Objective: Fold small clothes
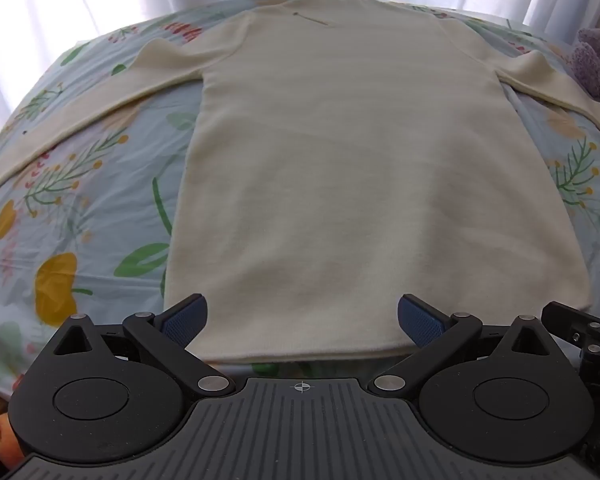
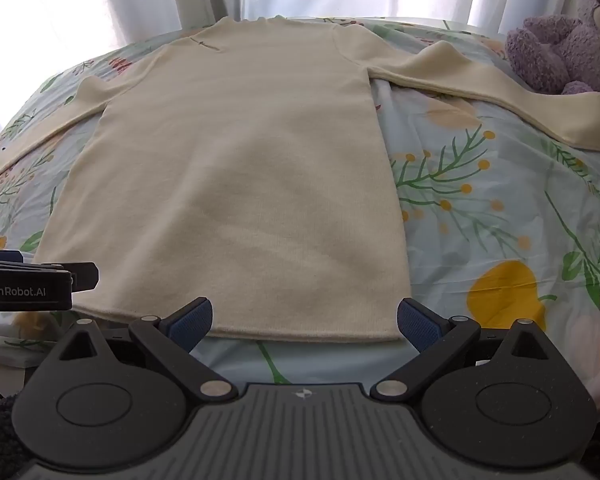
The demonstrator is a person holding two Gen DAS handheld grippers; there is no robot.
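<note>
Cream sweater (image 1: 340,168) flat, collar away, hem near, left gripper (image 1: 302,320) and right gripper (image 2: 304,320) spread wide, empty

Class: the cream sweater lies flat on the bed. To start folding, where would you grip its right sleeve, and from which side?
Grip the right sleeve at its cuff end, coming from the outer right: it lies spread away from the sweater body, so its free edge is exposed.
</note>
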